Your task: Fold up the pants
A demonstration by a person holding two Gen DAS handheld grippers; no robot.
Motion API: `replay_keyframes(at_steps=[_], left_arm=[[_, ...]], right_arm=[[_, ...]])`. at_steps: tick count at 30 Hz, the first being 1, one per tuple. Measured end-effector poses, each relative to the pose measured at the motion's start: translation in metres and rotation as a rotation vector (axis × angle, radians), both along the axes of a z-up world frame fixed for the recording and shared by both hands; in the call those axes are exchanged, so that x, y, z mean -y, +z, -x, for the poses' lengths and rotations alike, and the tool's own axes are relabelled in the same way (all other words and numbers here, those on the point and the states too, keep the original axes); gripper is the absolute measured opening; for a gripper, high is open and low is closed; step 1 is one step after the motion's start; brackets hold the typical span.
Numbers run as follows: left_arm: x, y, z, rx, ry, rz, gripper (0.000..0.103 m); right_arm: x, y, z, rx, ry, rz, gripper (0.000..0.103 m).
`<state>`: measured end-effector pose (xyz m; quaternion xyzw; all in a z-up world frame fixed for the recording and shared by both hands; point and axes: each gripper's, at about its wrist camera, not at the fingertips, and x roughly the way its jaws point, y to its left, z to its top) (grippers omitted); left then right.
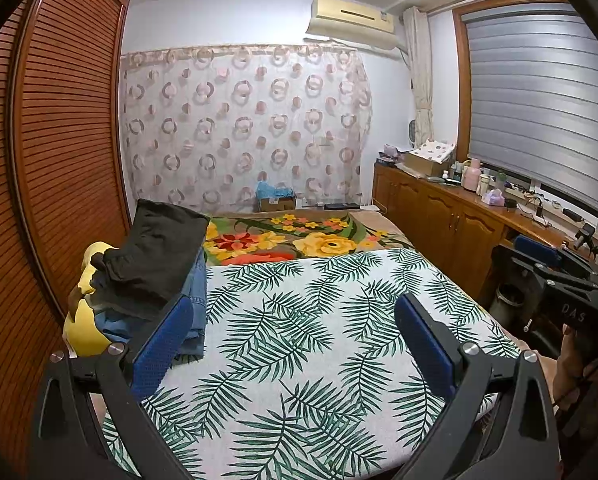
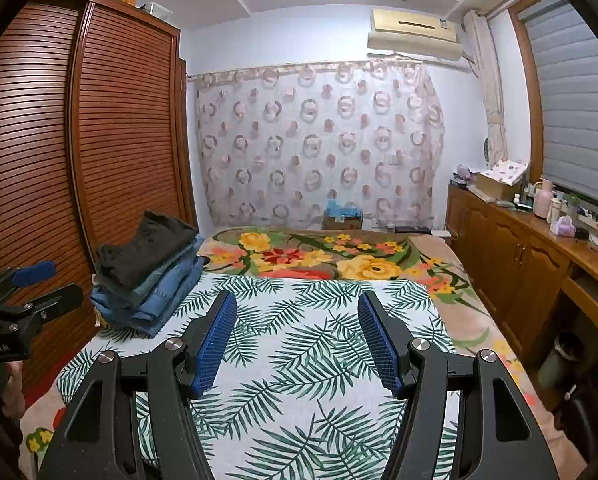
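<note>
Left wrist | pants stack at cloth left edge | rest bare

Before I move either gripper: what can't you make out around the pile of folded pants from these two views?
- Lower layers of the pants pile: right wrist view, covered by the dark top pair.
- Yellow item beside the pile: left wrist view, partly hidden by the left gripper finger; unidentifiable.
- Any unfolded pants: none visible on the leaf-print sheet; near edge cut off by the right gripper.
</note>
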<state>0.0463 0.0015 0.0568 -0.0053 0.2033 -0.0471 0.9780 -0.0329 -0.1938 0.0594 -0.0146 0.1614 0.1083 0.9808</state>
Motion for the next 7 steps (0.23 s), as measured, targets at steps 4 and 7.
replay_keyframes(at_steps=[4, 7], left_arm=[[0.0002, -0.0007, 0.0003, 0.0, 0.001, 0.003, 0.101], [-0.0001, -0.0006, -0.0002, 0.0, 0.0, 0.002, 0.101]], right_arm=[[0.0, -0.0001, 0.0, -0.001, 0.0, -0.001, 0.065], [-0.0005, -0.0007, 0.0006, -0.001, 0.001, 0.0, 0.065]])
